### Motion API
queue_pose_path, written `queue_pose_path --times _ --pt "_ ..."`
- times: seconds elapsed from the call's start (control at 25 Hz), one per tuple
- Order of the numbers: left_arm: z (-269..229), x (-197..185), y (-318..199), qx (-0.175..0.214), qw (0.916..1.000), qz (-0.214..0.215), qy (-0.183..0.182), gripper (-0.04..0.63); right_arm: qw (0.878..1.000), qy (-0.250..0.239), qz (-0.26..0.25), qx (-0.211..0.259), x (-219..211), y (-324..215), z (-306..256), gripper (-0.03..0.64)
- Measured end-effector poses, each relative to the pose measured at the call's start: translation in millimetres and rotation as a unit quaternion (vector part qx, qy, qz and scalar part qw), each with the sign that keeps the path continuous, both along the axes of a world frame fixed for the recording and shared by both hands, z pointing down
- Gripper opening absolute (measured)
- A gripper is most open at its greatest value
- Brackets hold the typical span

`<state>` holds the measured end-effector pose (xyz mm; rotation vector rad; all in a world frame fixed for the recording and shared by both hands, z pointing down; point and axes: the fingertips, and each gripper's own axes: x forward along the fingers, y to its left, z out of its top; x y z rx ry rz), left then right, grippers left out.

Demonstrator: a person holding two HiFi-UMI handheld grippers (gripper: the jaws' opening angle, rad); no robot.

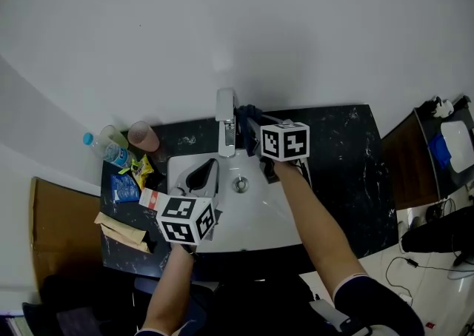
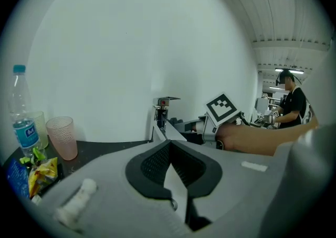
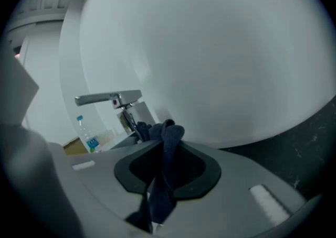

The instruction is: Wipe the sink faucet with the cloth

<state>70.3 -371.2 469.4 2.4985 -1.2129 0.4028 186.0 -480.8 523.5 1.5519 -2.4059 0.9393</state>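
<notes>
My right claw (image 3: 163, 145) pinches the cloth (image 3: 170, 133) just right of the faucet (image 3: 107, 98), ready to rub it; my left claw (image 2: 169, 147), pressed together and empty, hangs over the sink (image 1: 259, 217).

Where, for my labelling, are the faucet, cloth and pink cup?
faucet (image 1: 225, 109): head view, top lever.
cloth (image 3: 169, 137): right gripper view, bunched upper fold.
pink cup (image 2: 62, 137): left gripper view, side wall.

One faucet (image 1: 226, 123), one cloth (image 3: 168, 140) — one bottle (image 1: 108, 150)
</notes>
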Motion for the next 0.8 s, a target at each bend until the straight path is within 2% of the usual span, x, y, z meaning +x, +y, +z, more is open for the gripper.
queue_pose_path --times 0.24,0.44,0.6,0.8 --pt "6.8 -5.4 -1.9 -0.009 0.9999 -0.008 0.003 0.001 0.996 -0.005 0.031 -0.079 3.8 -19.1 29.3 0.071" --pt "7.8 -8.3 -3.0 -0.013 0.9999 -0.008 0.005 0.001 0.993 -0.029 0.041 -0.108 -0.5 -25.2 36.4 0.067" --pt "3.1 -7.1 -2.7 -0.009 0.9999 -0.001 0.01 0.002 0.991 -0.095 0.03 -0.094 -9.2 -24.0 14.8 0.064" --pt "-3.3 -7.4 -2.0 -0.003 0.9998 0.006 0.016 0.002 0.99 -0.135 0.005 -0.027 -14.3 -27.9 -40.6 0.06"
